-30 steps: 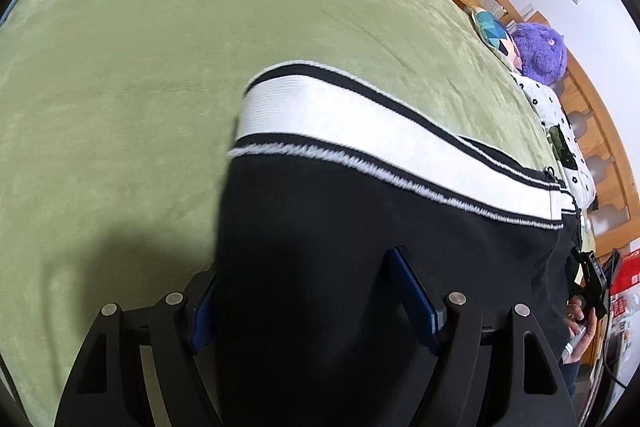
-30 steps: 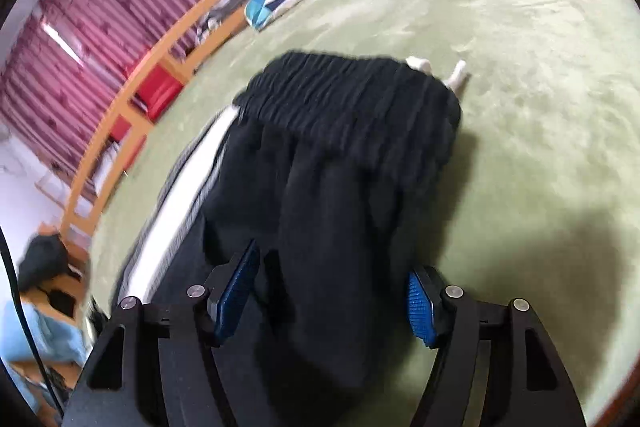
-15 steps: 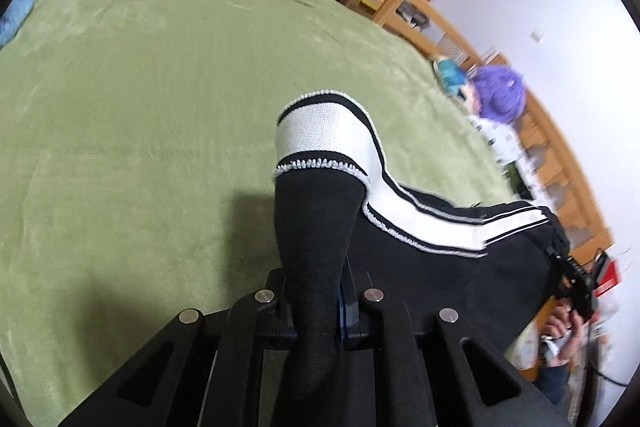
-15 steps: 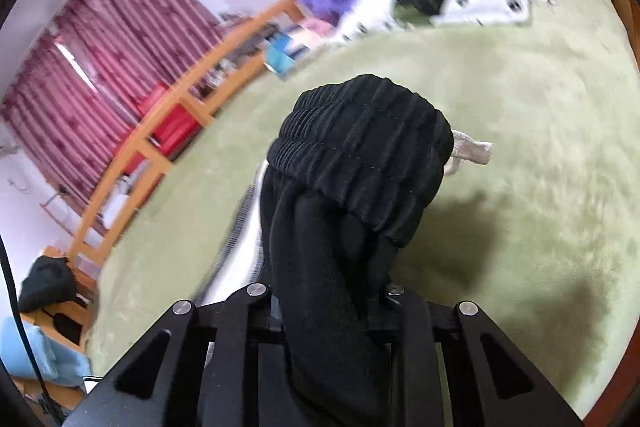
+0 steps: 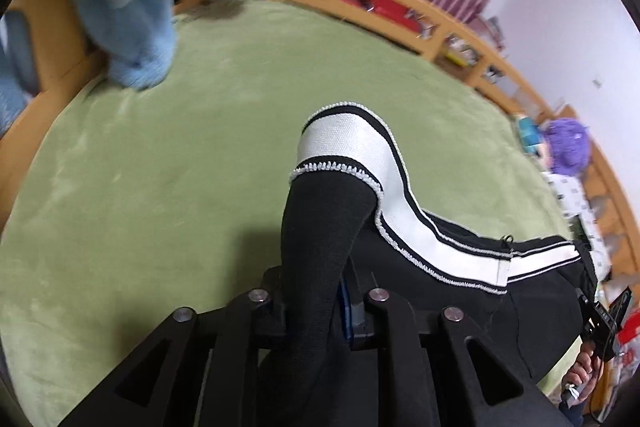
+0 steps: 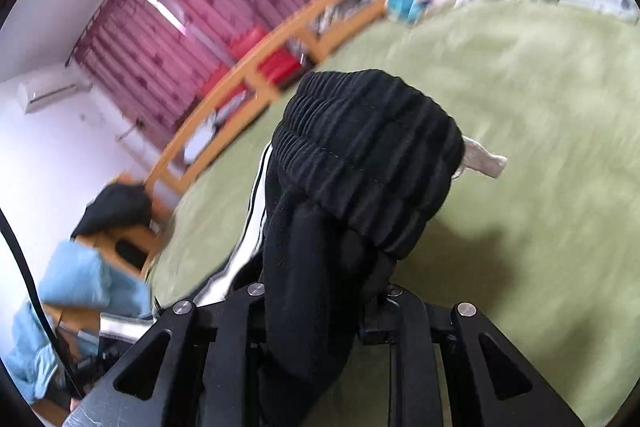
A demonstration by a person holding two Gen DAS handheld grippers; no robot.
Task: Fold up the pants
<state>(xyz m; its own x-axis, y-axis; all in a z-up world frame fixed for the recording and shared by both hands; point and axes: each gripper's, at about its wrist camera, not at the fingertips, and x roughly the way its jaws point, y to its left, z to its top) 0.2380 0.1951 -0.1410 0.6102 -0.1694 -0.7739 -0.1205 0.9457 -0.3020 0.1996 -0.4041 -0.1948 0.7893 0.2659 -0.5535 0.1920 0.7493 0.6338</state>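
my left gripper [image 5: 316, 311] pinches the pants [image 5: 460, 291] at the striped cuff | my right gripper [image 6: 320, 303] pinches the waistband | pants stretch lengthwise between my jaws, lifted above the green blanket [image 5: 180, 167]

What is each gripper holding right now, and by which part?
Both hold the pants: left gripper pinches the leg near its striped hem, right gripper just below the elastic waistband.

black left gripper [image 5: 316, 303], right gripper [image 6: 320, 307]: silver screws, triangular cutouts, blue pads.
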